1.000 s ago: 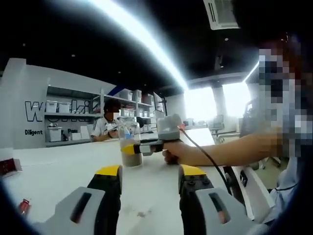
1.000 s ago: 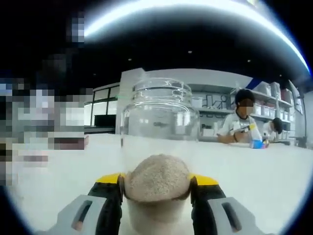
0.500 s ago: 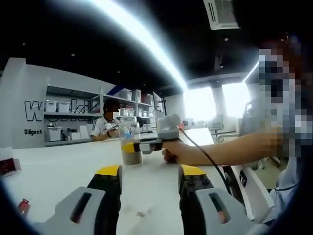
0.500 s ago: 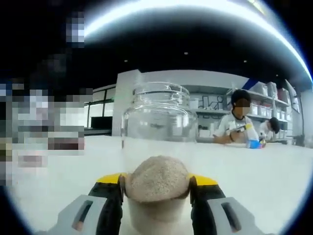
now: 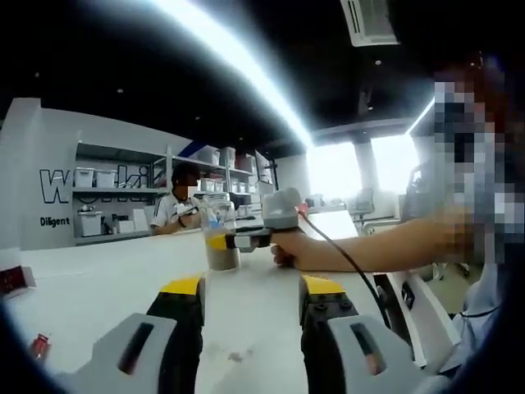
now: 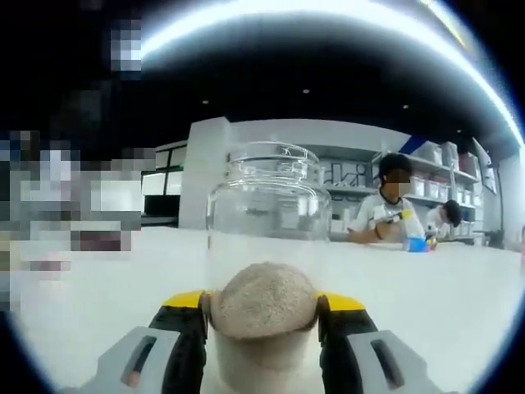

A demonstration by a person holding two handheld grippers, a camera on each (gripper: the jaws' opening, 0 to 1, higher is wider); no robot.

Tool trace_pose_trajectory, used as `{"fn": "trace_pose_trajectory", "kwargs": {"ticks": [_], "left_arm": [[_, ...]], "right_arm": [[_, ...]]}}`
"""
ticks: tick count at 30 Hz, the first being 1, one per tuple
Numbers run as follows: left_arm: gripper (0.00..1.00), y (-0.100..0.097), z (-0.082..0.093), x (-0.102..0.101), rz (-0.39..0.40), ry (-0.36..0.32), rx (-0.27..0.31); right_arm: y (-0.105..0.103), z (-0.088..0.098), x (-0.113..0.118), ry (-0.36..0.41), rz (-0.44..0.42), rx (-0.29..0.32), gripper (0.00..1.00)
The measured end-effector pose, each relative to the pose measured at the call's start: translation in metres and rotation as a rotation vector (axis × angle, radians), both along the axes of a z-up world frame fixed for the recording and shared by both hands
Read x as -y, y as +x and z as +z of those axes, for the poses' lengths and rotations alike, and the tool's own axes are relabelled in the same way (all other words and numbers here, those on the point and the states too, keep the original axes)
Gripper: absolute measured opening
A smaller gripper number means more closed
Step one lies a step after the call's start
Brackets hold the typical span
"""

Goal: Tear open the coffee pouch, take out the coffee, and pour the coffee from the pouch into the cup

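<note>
A clear glass cup with a heap of brown coffee powder in its bottom stands upright between the jaws of my right gripper, which is shut on it. In the left gripper view the same cup is held just above the white table by the right gripper, with a person's hand on its handle. My left gripper stays low over the table, open, with nothing between its yellow-tipped jaws.
A red pouch piece lies at the table's left edge, and a small red scrap is nearer. A person sits at the far side, in front of shelves with bins. A cable runs back from the right gripper.
The right gripper has lifted the cup slightly and turned a little, so the background in its view has slid left. The left gripper has stayed where it was.
</note>
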State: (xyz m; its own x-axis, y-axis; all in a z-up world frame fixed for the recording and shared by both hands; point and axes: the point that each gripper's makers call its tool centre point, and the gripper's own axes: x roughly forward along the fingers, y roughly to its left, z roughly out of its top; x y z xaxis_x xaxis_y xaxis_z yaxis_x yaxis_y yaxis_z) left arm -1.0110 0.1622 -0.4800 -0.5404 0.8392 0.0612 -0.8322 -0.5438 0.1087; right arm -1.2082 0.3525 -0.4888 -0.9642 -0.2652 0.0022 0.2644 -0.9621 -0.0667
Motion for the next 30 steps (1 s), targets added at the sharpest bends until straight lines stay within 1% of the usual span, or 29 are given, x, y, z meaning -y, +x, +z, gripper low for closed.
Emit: {"fn": "trace_pose_trajectory", "kwargs": {"ticks": [13, 20, 30], "left_arm": [[0.48, 0.001, -0.001, -0.001, -0.008, -0.004, 0.002], [0.48, 0.002, -0.002, -0.002, -0.009, -0.008, 0.003], [0.48, 0.002, -0.004, -0.003, -0.013, -0.019, 0.005]], "right_arm": [[-0.001, 0.001, -0.001, 0.012, 0.004, -0.009, 0.54], [-0.001, 0.003, -0.008, -0.005, -0.022, -0.015, 0.54], [-0.003, 0.003, -0.016, -0.005, -0.048, -0.017, 0.54]]}}
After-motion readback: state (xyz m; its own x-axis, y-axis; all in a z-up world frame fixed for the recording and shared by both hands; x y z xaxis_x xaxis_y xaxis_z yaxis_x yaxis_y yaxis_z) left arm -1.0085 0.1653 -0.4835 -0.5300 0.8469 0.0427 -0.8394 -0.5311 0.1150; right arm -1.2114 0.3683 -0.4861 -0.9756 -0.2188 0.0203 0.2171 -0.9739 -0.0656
